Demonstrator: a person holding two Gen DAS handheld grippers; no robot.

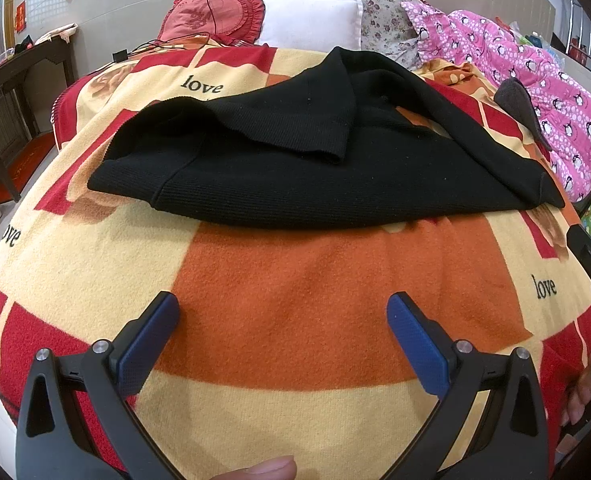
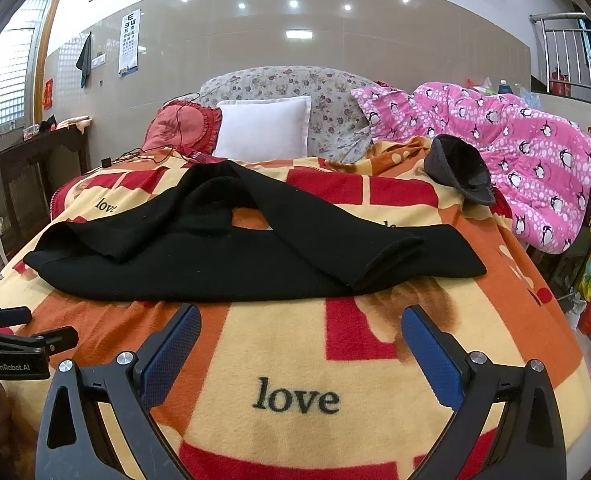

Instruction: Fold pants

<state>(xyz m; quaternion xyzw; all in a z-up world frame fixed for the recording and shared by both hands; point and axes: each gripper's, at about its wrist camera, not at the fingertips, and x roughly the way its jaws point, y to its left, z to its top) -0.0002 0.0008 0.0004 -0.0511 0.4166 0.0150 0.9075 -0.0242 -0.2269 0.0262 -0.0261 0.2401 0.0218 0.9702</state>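
Observation:
Black knit pants (image 1: 295, 176) lie loosely folded across a bed blanket (image 1: 295, 280), one leg doubled over the other. In the right wrist view the pants (image 2: 235, 264) stretch from left to right just beyond my fingers. My left gripper (image 1: 283, 312) hovers open above the orange blanket patch, a short way in front of the pants' near edge, holding nothing. My right gripper (image 2: 301, 324) is also open and empty, just short of the pants' near edge. The left gripper (image 2: 19, 340) shows at the left edge of the right wrist view.
The blanket (image 2: 295, 400) is patterned red, orange and cream with "love" print. A dark cap (image 2: 459, 168) rests at the back right. A pink penguin quilt (image 2: 527, 152), white pillow (image 2: 263, 128) and red cushion (image 2: 183, 124) lie beyond. A dark desk (image 2: 35, 160) stands left.

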